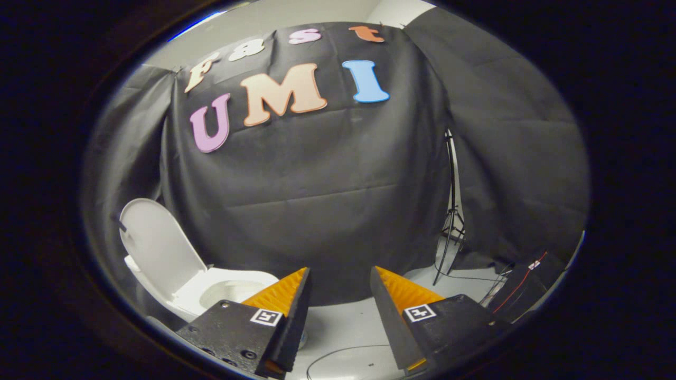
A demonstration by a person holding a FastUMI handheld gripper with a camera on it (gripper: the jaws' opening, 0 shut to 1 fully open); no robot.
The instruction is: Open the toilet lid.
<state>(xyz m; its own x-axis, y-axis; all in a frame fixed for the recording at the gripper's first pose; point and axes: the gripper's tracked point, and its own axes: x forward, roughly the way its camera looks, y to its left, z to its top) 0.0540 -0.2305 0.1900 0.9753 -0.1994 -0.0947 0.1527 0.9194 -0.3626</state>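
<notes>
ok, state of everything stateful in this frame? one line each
toilet lid: raised, standing upright behind the bowl
toilet bowl: uncovered, beside the left finger
tool: open, fingers apart with nothing between them, touching nothing
light stand: upright on the floor against the black cloth, beyond the right finger
cable: loose on the floor, between the fingers

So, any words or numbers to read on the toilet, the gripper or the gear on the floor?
No readable text.
Gripper, open, holding nothing: a square patterned marker on each finger, no words.
Toilet, lid up: no writing seen.
Black box: label too small to read.
</notes>
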